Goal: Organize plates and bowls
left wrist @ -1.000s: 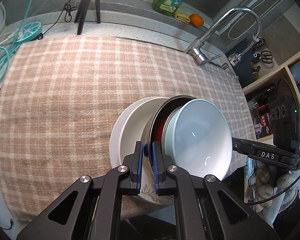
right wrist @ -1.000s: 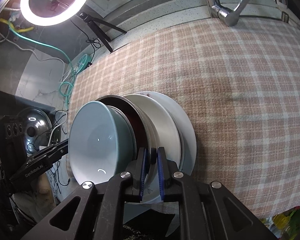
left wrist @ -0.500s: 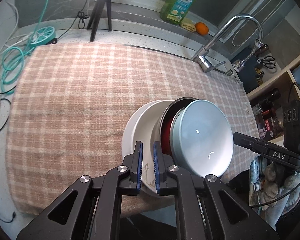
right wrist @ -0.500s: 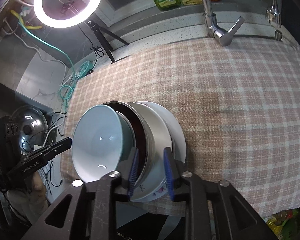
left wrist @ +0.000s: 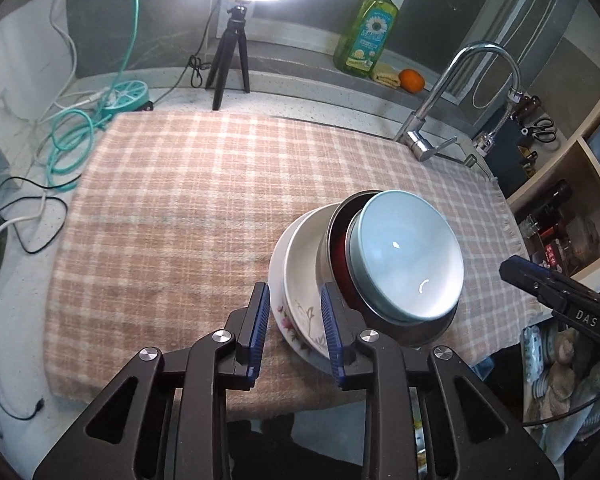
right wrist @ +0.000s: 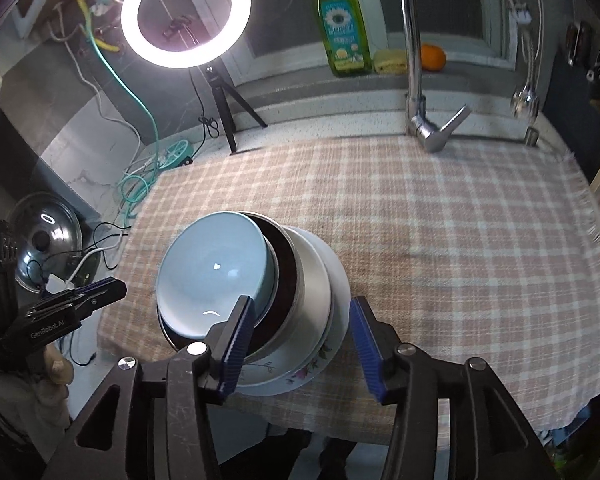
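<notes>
Pale blue bowl (left wrist: 408, 256) nested in dark steel bowl (right wrist: 286, 276), inside white bowl (left wrist: 304, 268), on floral plate (right wrist: 300, 376), near desk's front edge. My left fingers (left wrist: 294, 332) and right fingers (right wrist: 300, 344) apart, gripping nothing. Readable: "DAS", "GenRobot.AI".

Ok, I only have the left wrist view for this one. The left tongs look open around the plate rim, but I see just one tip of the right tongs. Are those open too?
Observer: Yes. In the right wrist view the right tongs are wide open. The near edge of the stack of dishes sits between the jaws, and nothing is pinched.
Reviewer: Is there anything off the left side of the cloth that I can't see?
Observer: A shiny metal pot lid lies past the left edge of the plaid cloth, among the cables.
</notes>
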`<state>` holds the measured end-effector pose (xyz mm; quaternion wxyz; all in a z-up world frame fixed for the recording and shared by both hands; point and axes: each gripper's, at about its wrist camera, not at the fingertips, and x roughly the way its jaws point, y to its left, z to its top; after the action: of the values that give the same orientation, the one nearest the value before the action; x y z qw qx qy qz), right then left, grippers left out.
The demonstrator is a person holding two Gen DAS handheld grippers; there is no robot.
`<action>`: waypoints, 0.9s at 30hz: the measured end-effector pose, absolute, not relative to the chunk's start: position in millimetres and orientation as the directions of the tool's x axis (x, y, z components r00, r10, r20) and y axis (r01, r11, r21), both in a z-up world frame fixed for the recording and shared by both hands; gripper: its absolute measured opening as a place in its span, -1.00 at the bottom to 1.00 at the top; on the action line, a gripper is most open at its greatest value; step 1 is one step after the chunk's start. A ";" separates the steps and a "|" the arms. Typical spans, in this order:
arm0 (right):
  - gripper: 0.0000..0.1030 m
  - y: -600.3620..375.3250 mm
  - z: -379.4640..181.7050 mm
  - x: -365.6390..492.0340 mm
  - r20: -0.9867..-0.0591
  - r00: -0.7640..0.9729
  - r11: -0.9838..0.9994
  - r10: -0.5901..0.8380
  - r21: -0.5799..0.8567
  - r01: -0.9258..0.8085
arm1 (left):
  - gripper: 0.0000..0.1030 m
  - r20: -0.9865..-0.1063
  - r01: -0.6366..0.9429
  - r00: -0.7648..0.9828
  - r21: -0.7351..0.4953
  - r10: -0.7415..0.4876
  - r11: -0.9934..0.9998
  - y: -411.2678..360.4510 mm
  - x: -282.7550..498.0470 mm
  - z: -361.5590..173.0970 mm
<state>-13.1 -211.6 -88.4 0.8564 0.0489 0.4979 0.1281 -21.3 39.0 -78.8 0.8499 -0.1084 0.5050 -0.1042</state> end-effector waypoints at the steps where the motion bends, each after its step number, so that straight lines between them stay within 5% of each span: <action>1: -0.10 -211.8 -85.9 -17.8 -0.834 0.487 0.965 0.259 0.199 -0.171 | -0.41 -0.835 0.068 0.475 -0.281 -0.279 0.957 37.1 -24.5 -77.8; 8: -0.07 -210.8 -77.1 -43.3 -0.812 0.545 0.976 0.209 0.135 -0.173 | 0.04 -0.826 0.068 0.514 -0.228 -0.230 0.971 26.2 -49.2 -67.4; 12: 0.26 -207.9 -70.1 -56.0 -0.792 0.585 0.980 0.175 0.085 -0.179 | 0.12 -0.818 0.061 0.537 -0.204 -0.204 0.977 24.9 -60.2 -60.5; 27: 0.27 -204.0 -62.6 -80.6 -0.767 0.629 0.987 0.126 0.031 -0.160 | 0.15 -0.818 0.102 0.549 -0.140 -0.173 0.985 6.8 -83.8 -53.1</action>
<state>-80.6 -204.0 -62.6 0.9022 -0.0200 0.4236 0.0794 -83.8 6.8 -53.1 0.8792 -0.0380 0.4685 -0.0780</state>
